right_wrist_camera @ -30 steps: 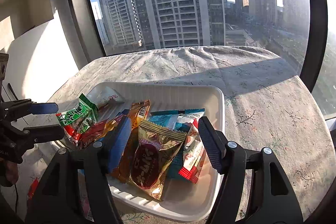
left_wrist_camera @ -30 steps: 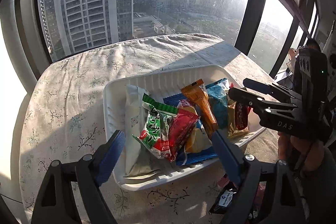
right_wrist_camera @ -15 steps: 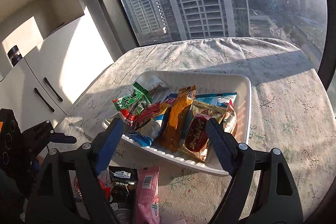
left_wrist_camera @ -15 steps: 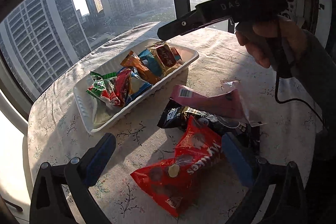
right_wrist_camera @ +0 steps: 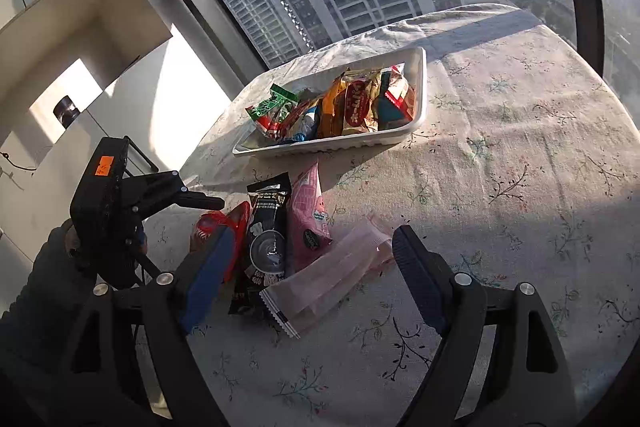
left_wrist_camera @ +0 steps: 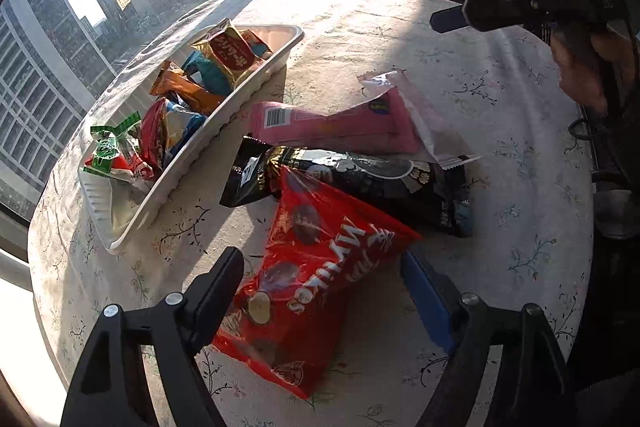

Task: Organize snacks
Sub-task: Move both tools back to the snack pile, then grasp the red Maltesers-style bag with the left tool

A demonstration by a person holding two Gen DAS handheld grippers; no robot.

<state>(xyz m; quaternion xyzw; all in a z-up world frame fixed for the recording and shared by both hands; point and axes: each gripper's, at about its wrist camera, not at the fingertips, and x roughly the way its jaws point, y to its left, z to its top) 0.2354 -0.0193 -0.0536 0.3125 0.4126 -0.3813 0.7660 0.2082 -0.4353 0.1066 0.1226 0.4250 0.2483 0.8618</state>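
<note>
A white tray (left_wrist_camera: 256,83) (right_wrist_camera: 420,87) holds several small snack packets. Beside it on the table lie a red bag (left_wrist_camera: 328,227) (right_wrist_camera: 240,219), a black bag (left_wrist_camera: 360,183) (right_wrist_camera: 266,227), a pink bag (left_wrist_camera: 332,127) (right_wrist_camera: 308,211) and a translucent pink packet (left_wrist_camera: 424,115) (right_wrist_camera: 340,275). My left gripper (left_wrist_camera: 320,265) points down over the red bag. Its jaws are closing, with the bag between the fingers, which stand at the bag's edges without pressing. My right gripper (right_wrist_camera: 310,243) is open above the pink packets and holds nothing.
A floral cloth (right_wrist_camera: 520,147) covers the round table, whose edge runs close behind the tray. Tall windows stand beyond it. White cabinets (right_wrist_camera: 80,67) are on the left. A person's hand (left_wrist_camera: 580,75) carries the right gripper at the upper right of the left wrist view.
Both grippers drew back from the tray toward the loose bags. The left one rolled, came down over the red bag and its jaws narrowed. The right one now hangs over the pink packets.
</note>
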